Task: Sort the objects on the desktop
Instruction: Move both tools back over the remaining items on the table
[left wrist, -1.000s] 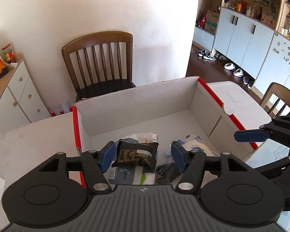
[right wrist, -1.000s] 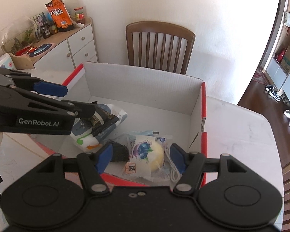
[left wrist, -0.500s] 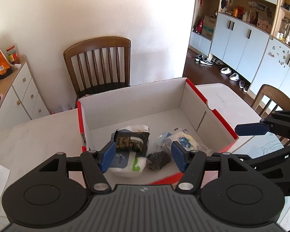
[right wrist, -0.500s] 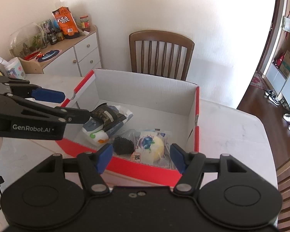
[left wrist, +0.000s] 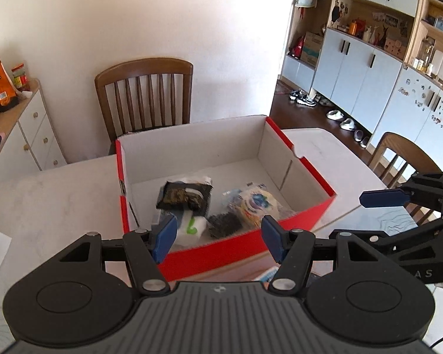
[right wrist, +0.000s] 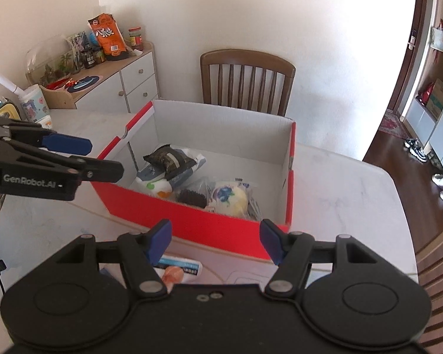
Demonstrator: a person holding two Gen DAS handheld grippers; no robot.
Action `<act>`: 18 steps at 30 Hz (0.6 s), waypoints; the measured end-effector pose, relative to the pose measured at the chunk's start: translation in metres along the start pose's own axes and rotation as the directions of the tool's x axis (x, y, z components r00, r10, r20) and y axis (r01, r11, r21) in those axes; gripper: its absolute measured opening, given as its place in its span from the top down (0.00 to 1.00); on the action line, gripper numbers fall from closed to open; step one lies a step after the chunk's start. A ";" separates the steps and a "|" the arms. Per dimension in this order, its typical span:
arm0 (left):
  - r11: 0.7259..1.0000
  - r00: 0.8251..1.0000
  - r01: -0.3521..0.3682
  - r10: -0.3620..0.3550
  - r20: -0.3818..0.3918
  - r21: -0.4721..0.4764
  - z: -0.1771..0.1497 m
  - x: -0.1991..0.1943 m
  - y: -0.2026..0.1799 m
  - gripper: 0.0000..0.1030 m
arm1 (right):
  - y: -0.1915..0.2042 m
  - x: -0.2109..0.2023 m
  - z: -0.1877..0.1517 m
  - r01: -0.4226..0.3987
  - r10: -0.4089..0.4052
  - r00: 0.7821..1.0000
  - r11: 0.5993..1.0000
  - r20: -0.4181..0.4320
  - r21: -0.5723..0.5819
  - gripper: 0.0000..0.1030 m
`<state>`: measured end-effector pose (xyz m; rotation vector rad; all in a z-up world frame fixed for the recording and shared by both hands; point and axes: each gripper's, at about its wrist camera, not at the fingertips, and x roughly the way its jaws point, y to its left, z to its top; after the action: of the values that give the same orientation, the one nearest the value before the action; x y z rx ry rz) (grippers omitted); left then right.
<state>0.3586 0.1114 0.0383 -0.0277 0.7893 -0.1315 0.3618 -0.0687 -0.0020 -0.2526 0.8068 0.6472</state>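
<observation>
The red box on the table holds snack packets, a chair behind it. Both grippers' jaws stand apart, empty, the box's near wall before them.

One red cardboard box with a white inside stood on one pale marble-look table. Inside it lay four items: one dark crinkle-edged snack packet, one white and blue-grey pouch with green print beneath it, one small dark spiky lump, and one clear-wrapped yellow round bun with a blueberry label. Two brown wooden slat-backed chairs were visible, and two black grippers with blue pads, the left gripper and the right gripper. One white drawer sideboard carried one orange snack bag.
</observation>
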 end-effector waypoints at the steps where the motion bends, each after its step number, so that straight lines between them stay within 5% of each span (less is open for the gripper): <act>1: 1.000 1.000 0.003 -0.003 -0.001 -0.001 -0.002 -0.002 -0.002 0.40 | -0.001 -0.001 -0.002 0.001 -0.001 1.000 1.000 0.001 0.006 0.36; 18: 0.998 0.998 0.061 -0.061 -0.004 0.018 -0.054 -0.027 -0.024 0.40 | -0.006 -0.015 -0.040 0.018 -0.018 1.000 0.999 -0.006 0.033 0.37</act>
<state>0.2992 0.0923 0.0212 -0.0348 0.7910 -0.1966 0.3343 -0.0979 -0.0182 -0.2320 0.8196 0.6160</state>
